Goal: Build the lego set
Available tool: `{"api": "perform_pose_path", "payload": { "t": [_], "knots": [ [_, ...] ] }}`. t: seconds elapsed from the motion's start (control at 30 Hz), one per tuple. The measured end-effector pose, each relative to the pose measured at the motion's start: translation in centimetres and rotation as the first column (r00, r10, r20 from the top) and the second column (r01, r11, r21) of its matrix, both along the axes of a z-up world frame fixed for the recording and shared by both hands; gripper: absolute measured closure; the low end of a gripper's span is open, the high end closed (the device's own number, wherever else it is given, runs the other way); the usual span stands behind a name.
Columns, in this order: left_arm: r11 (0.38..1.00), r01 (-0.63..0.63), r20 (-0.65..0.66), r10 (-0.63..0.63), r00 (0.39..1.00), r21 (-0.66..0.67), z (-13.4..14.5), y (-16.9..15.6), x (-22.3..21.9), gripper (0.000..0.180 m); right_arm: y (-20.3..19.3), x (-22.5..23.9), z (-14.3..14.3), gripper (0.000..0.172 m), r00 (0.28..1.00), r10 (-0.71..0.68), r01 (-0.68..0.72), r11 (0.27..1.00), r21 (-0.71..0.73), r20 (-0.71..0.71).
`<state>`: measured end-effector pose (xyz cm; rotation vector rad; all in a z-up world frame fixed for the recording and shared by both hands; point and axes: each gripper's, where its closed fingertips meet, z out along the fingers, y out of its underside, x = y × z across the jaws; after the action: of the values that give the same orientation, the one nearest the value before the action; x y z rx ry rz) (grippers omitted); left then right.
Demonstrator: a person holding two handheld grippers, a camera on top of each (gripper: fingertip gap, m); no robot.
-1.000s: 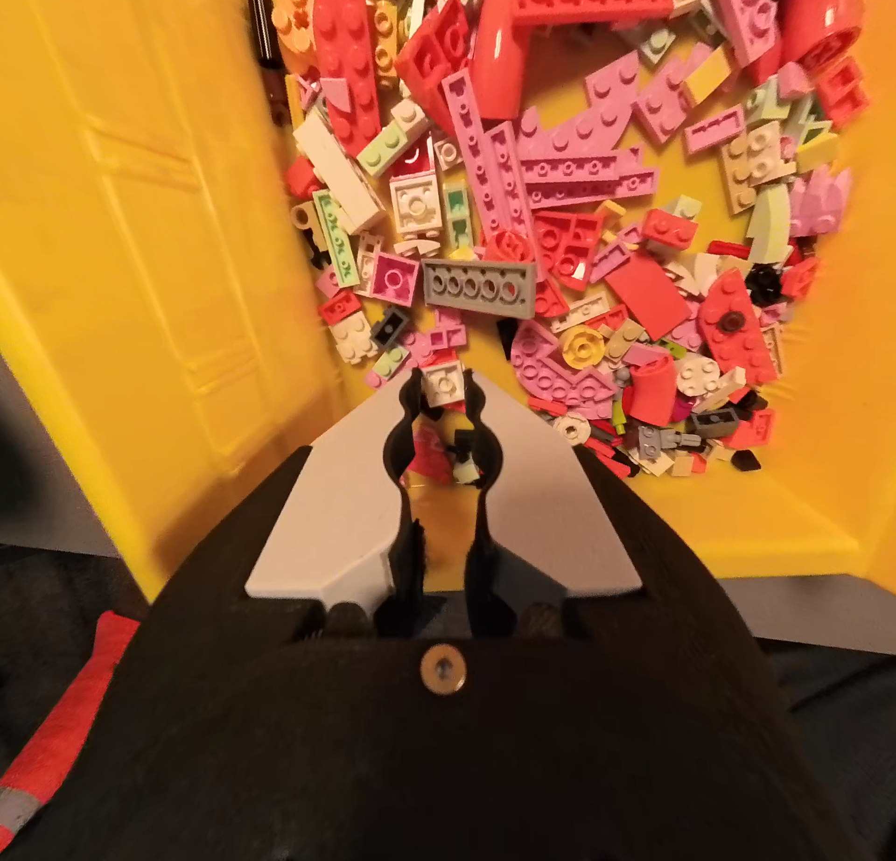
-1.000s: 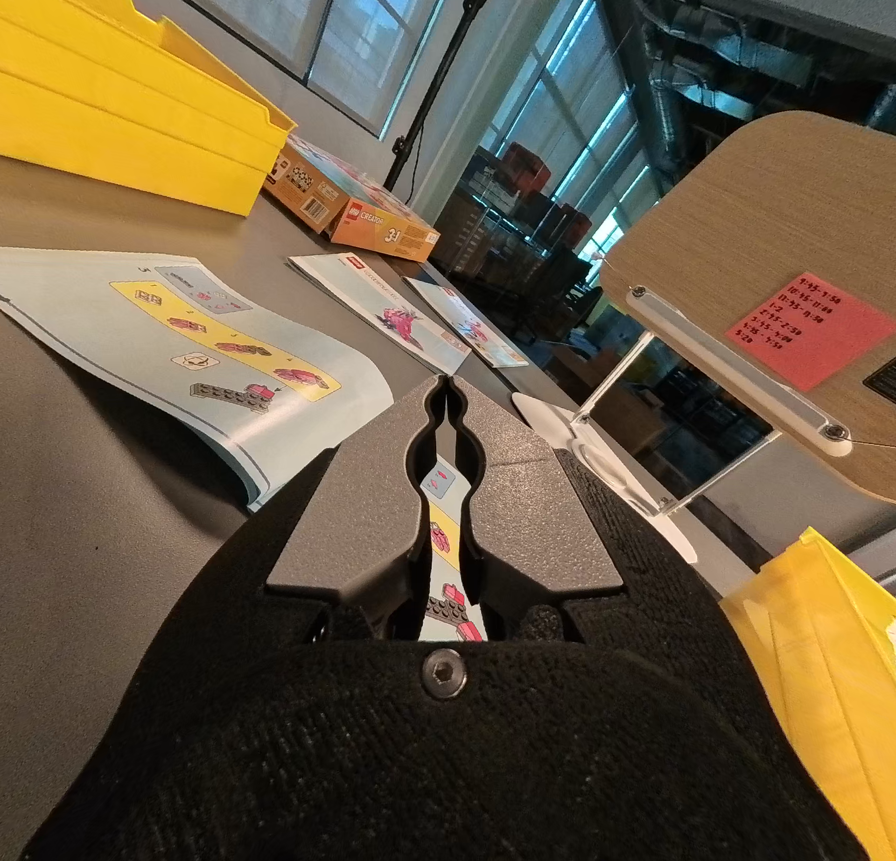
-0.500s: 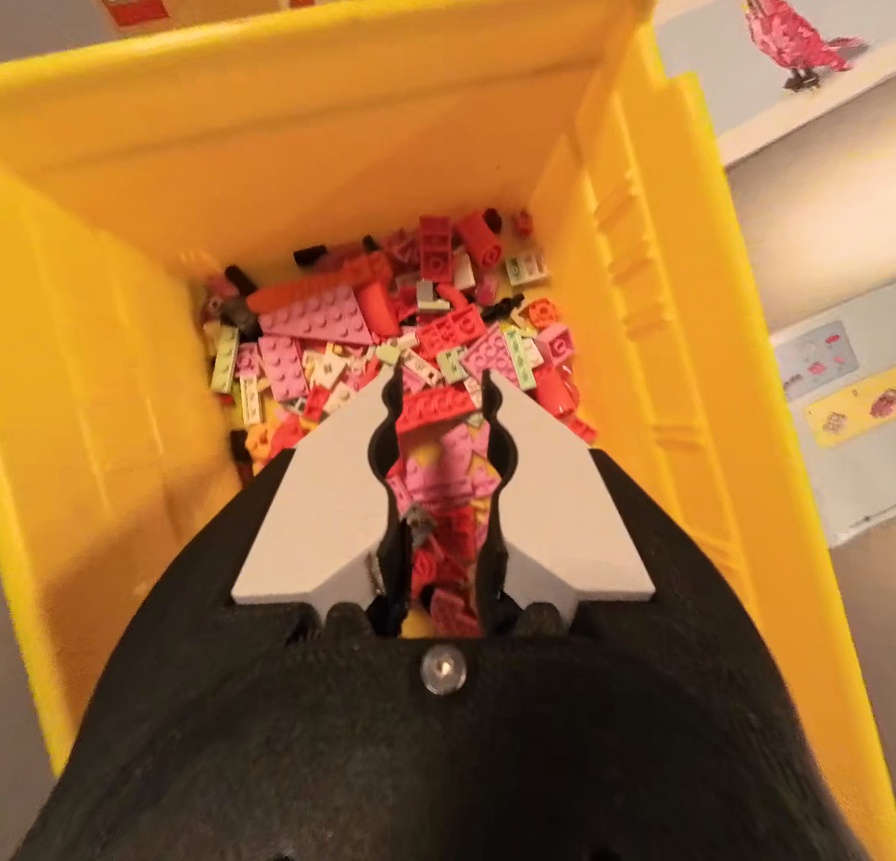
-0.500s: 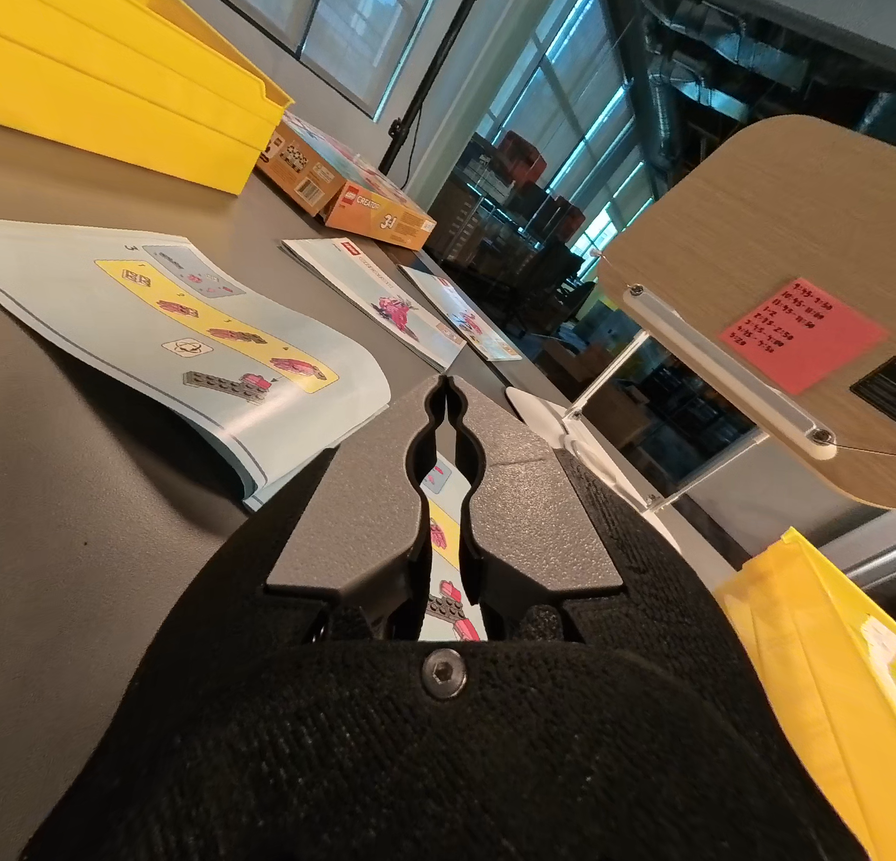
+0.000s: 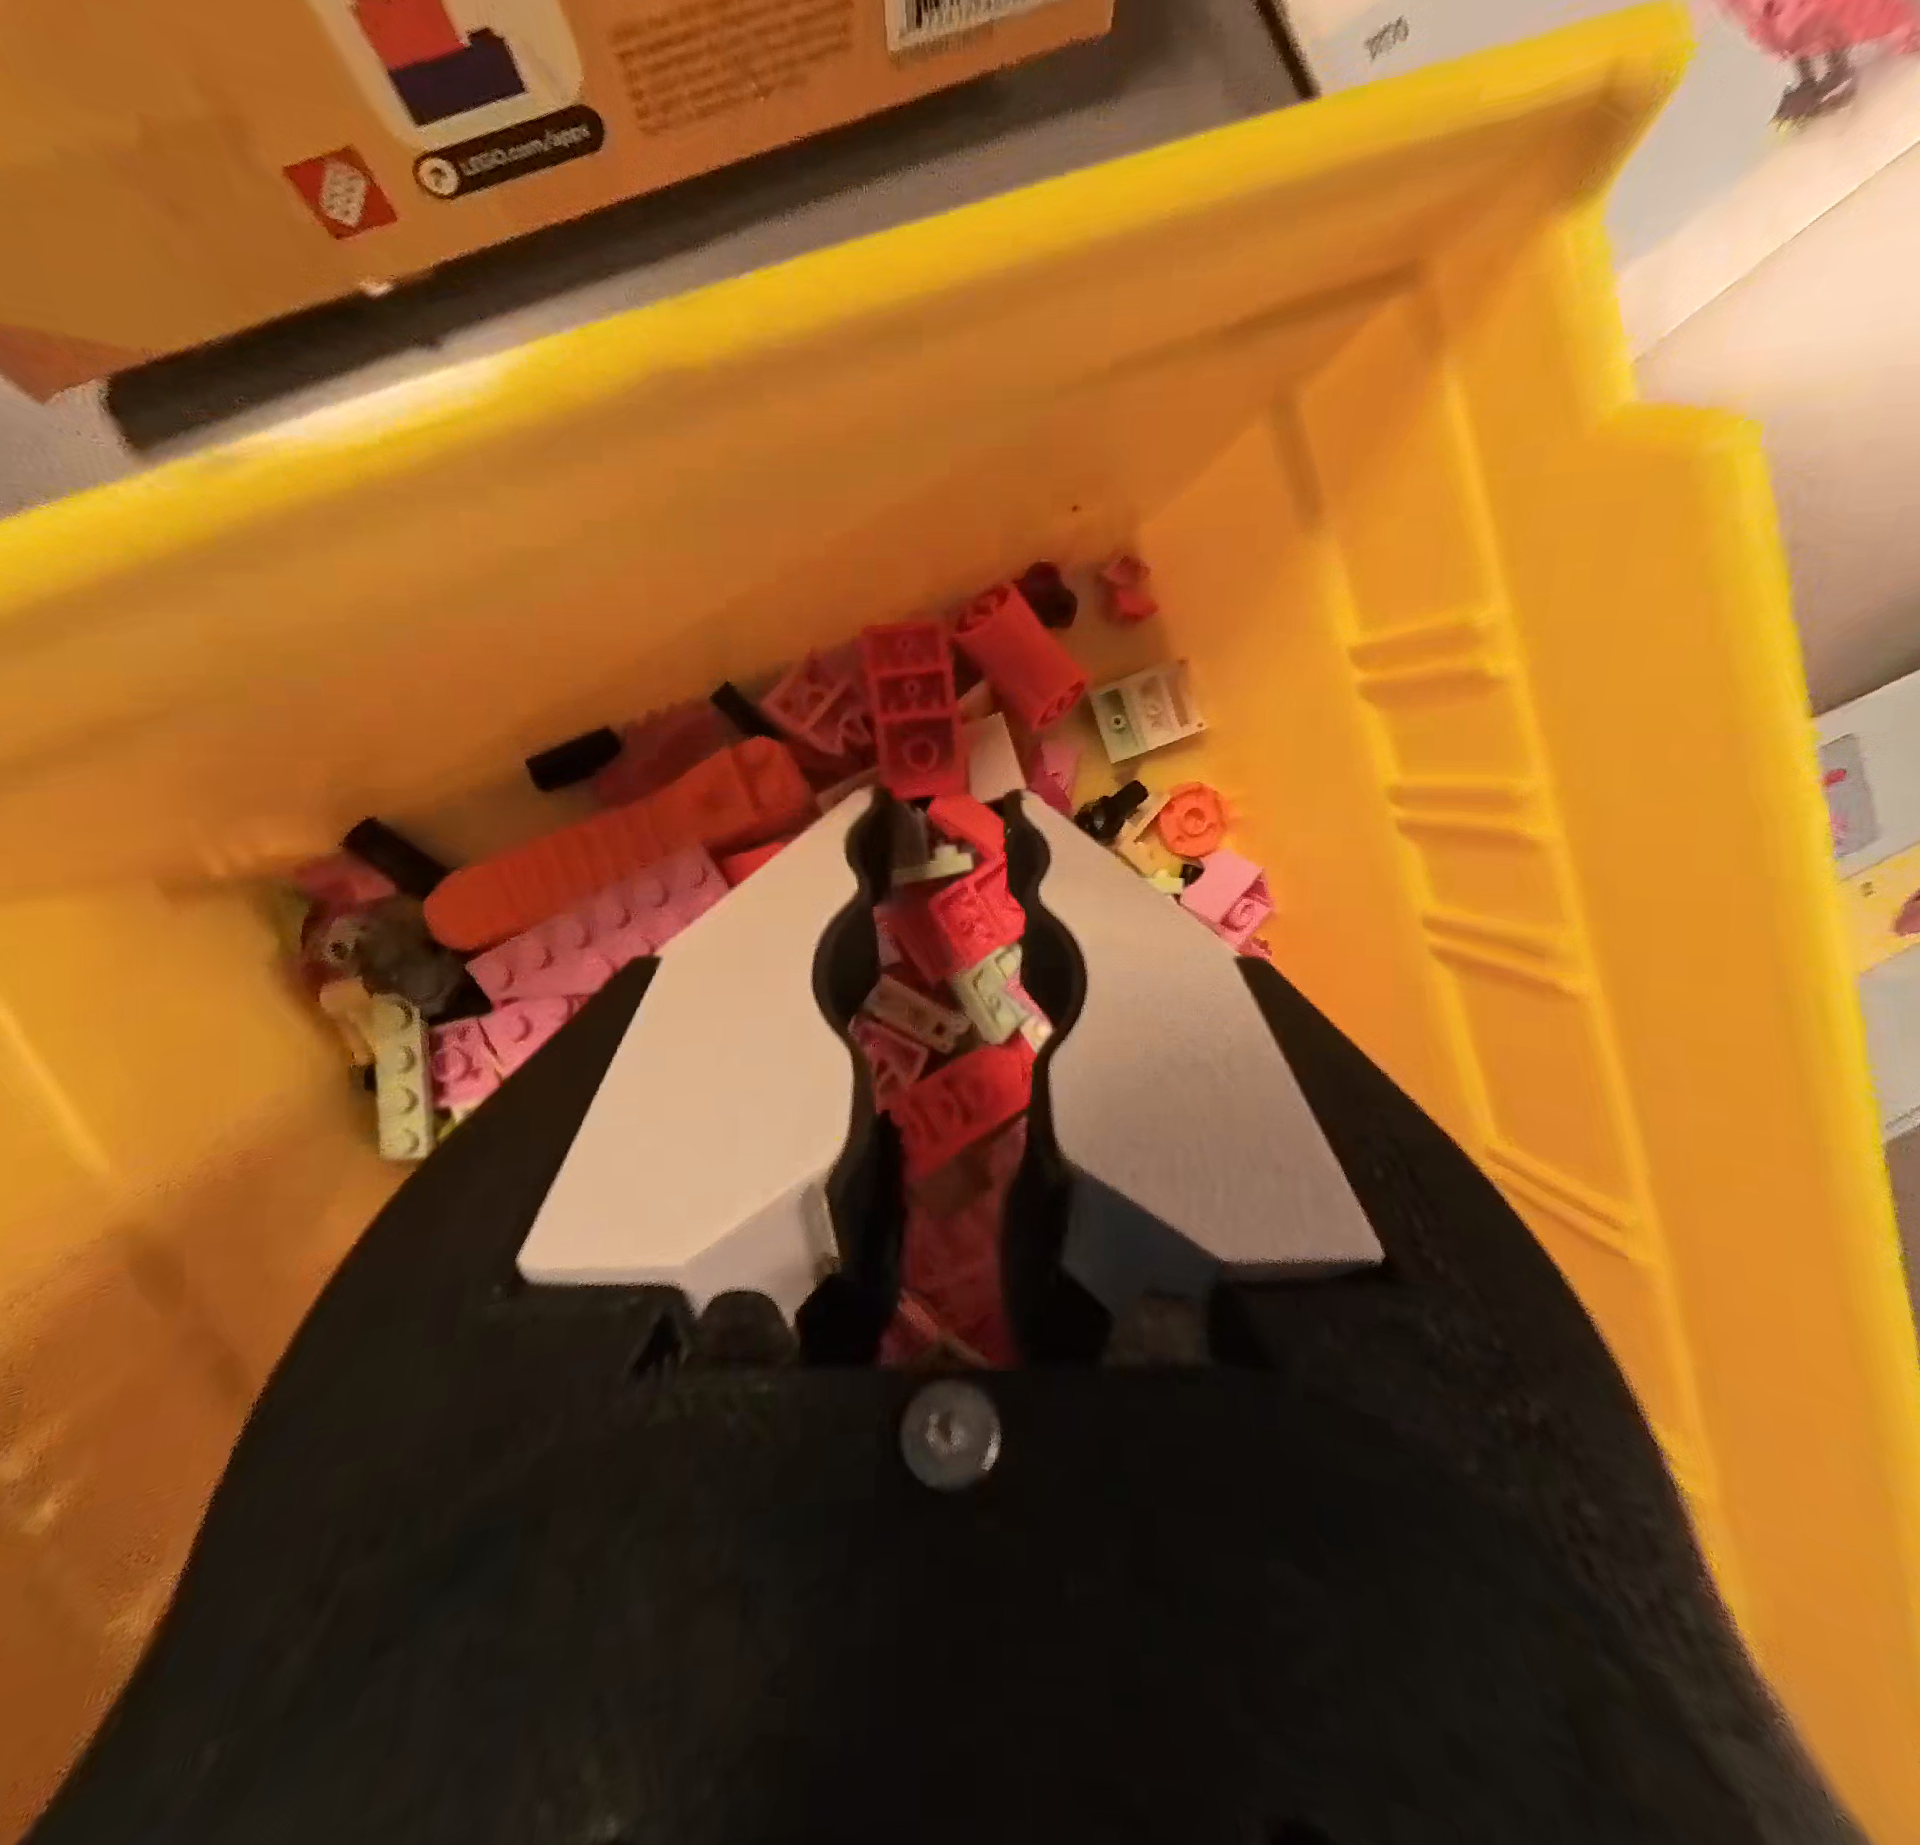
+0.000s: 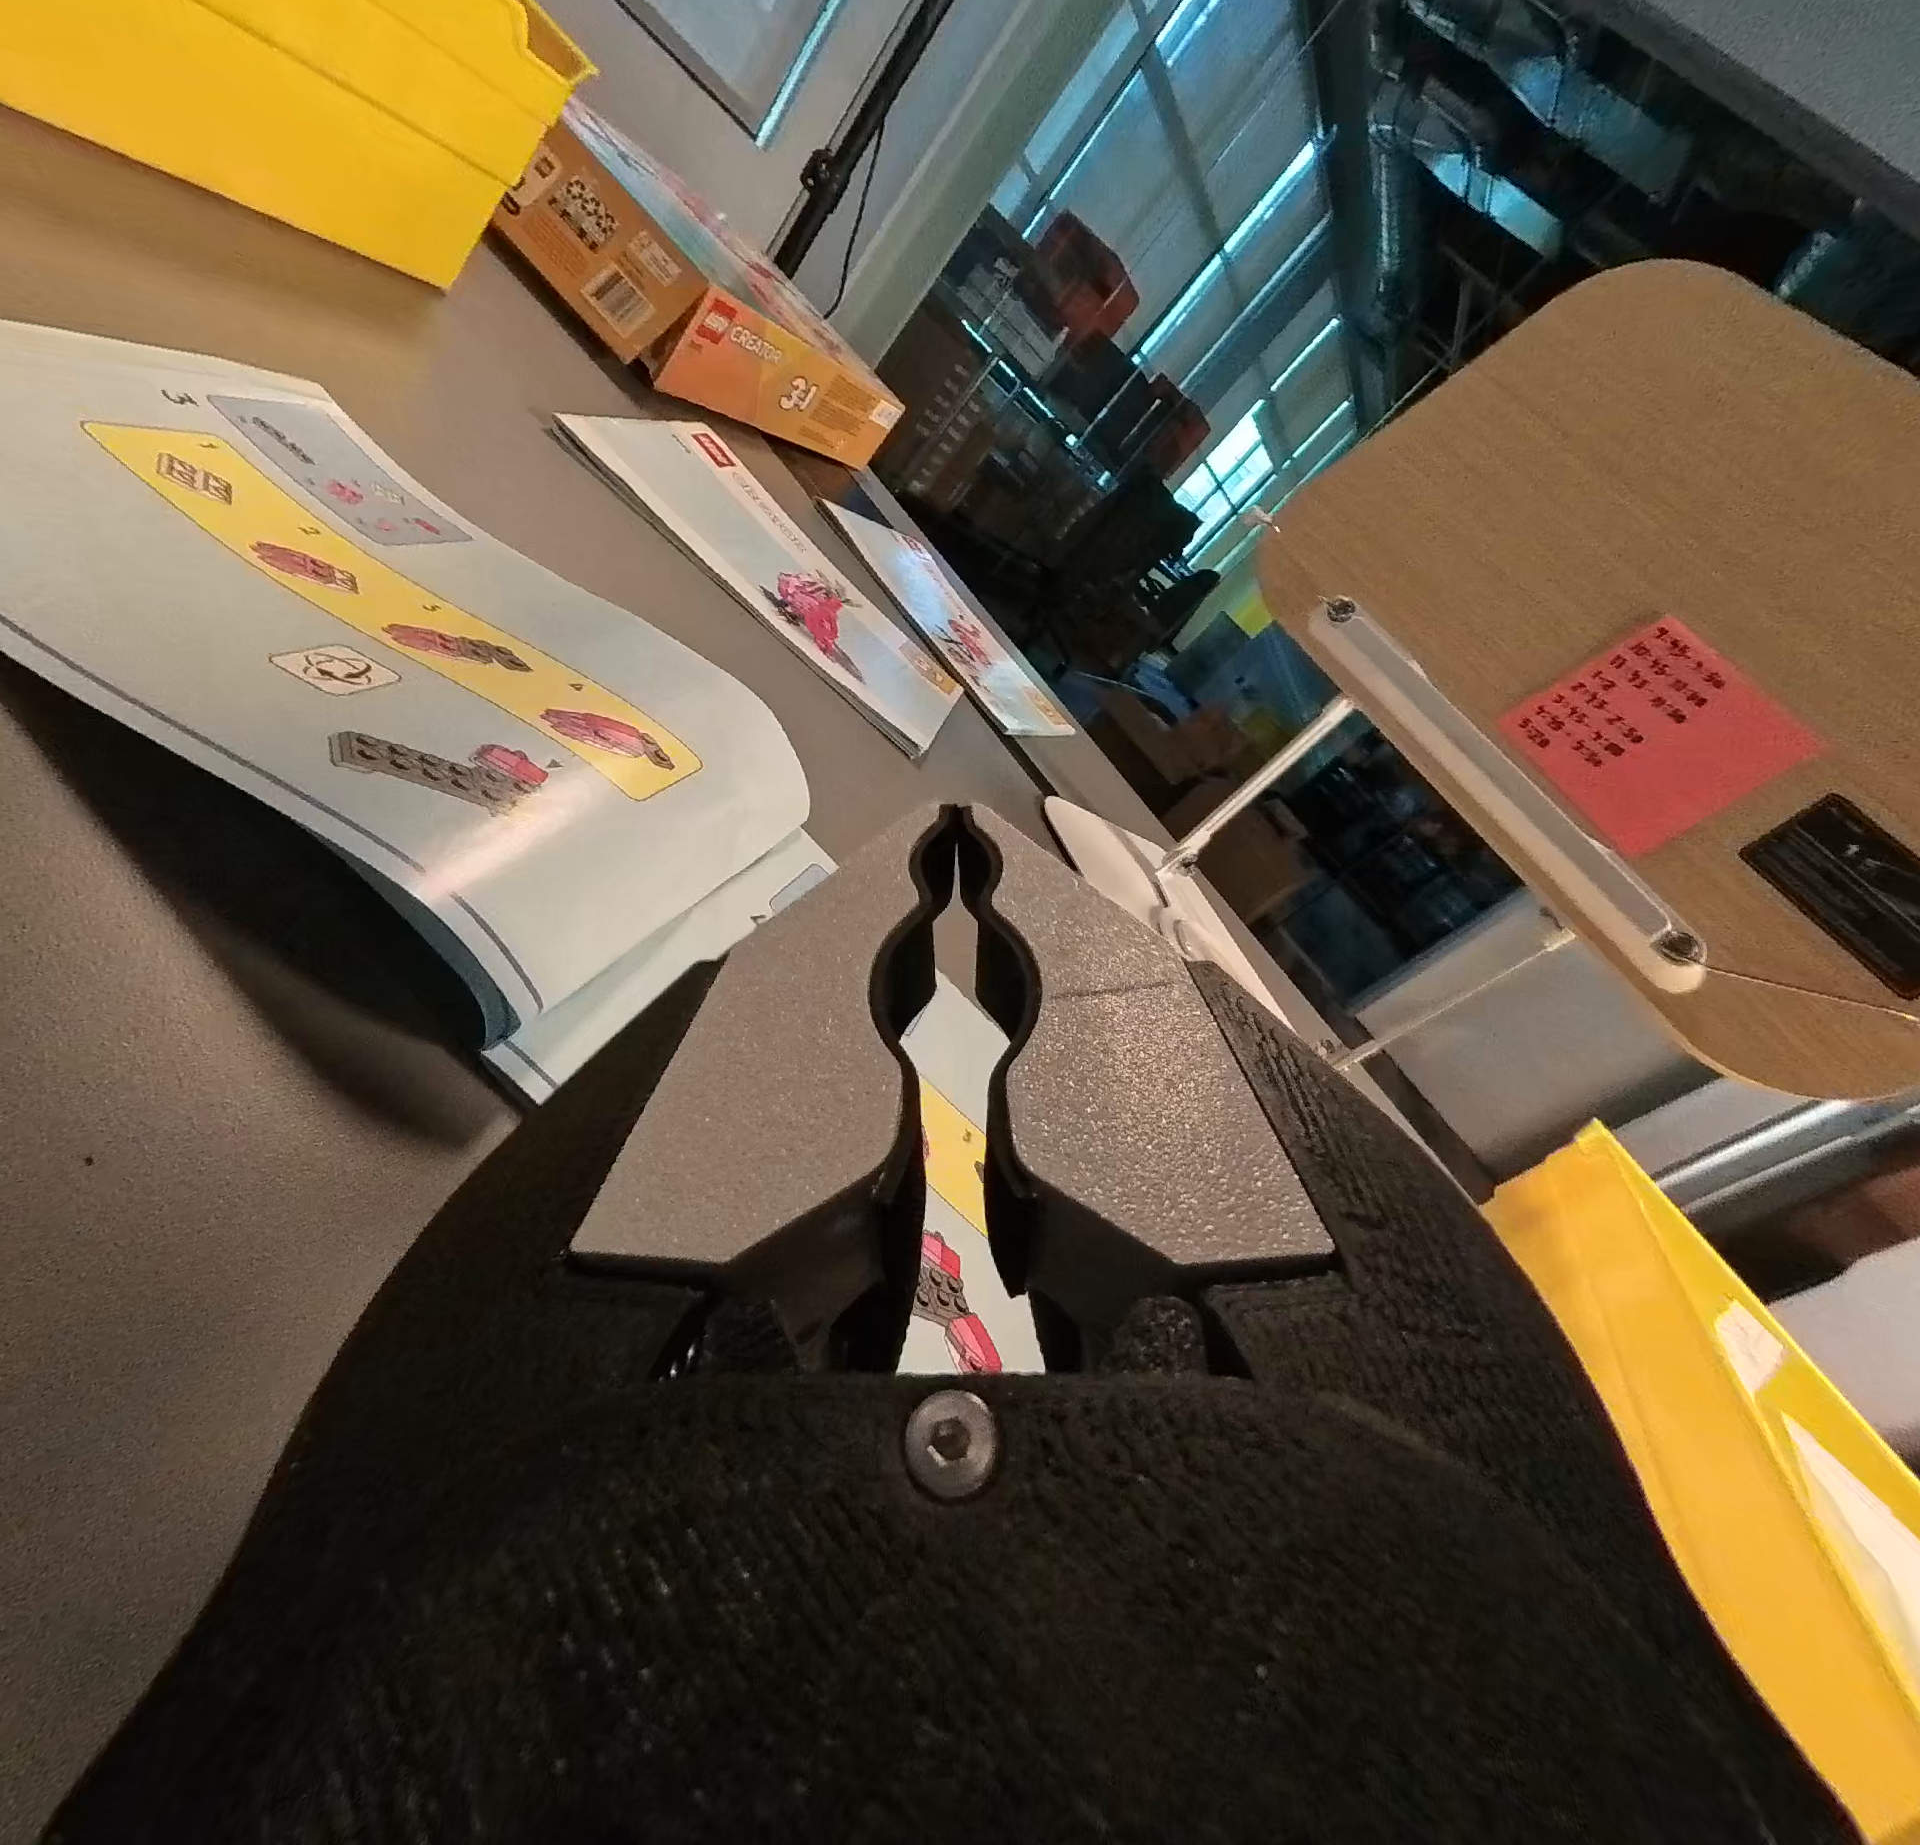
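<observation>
Left gripper (image 5: 945, 819) higher over bricks (image 5: 940, 922), jaws ajar, perhaps empty; right gripper (image 6: 958, 821) jaws closed.

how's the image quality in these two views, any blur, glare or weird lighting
Left wrist view: motion-blurred, worst at the yellow bin walls and the cardboard box; warm yellow cast over the bricks. Right wrist view: sharper; glare on the curled page of the open instruction booklet, bright windows against a dim interior, and wide-angle bending at the edges.
</observation>
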<state>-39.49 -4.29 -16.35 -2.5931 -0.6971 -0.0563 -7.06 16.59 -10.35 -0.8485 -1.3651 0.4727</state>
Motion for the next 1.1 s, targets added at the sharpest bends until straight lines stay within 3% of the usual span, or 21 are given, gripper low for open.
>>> {"api": "perform_pose_path", "payload": {
  "t": [0.2,0.4,0.53,0.67,0.8,0.93,1.03,1.1],
  "knots": [
    [0.992,0.054,-0.021,-0.057,0.998,-0.111,-1.0,-0.3,-0.1,0.166,0.1,-0.1,-0.4,0.172,1.000,-0.017,0.017,1.000,0.023,0.022],
    [0.962,0.038,0.005,-0.038,0.999,-0.271,-1.1,-4.0,0.1,0.175,0.1,-0.3,-0.7,0.172,0.999,-0.024,0.023,0.999,0.038,0.039],
    [0.991,0.033,0.034,-0.029,0.999,-0.126,0.5,-3.7,0.6,0.166,0.1,-0.3,-0.7,0.172,0.999,-0.026,0.024,0.999,0.039,0.041],
    [0.989,0.119,0.136,-0.131,0.982,0.089,2.3,-1.2,3.7,0.165,0.2,-0.3,-0.8,0.172,0.999,-0.029,0.027,0.999,0.037,0.043],
    [0.989,0.149,0.115,-0.147,0.982,-0.014,0.9,-1.6,4.7,0.162,0.3,-0.3,-0.8,0.172,0.998,-0.036,0.034,0.999,0.039,0.047],
    [0.984,0.174,0.147,-0.167,0.975,-0.035,0.0,-1.3,6.3,0.151,0.4,-0.3,-0.9,0.172,0.998,-0.043,0.041,0.998,0.039,0.048],
    [0.981,0.187,0.115,-0.179,0.977,-0.061,-0.3,-1.6,6.5,0.154,0.4,-0.3,-0.9,0.172,0.998,-0.044,0.042,0.998,0.040,0.051],
    [0.977,0.183,0.072,-0.176,0.982,-0.108,-0.5,-2.3,6.1,0.166,0.3,-0.4,-1.0,0.172,0.997,-0.043,0.041,0.998,0.045,0.056]
  ]
}}
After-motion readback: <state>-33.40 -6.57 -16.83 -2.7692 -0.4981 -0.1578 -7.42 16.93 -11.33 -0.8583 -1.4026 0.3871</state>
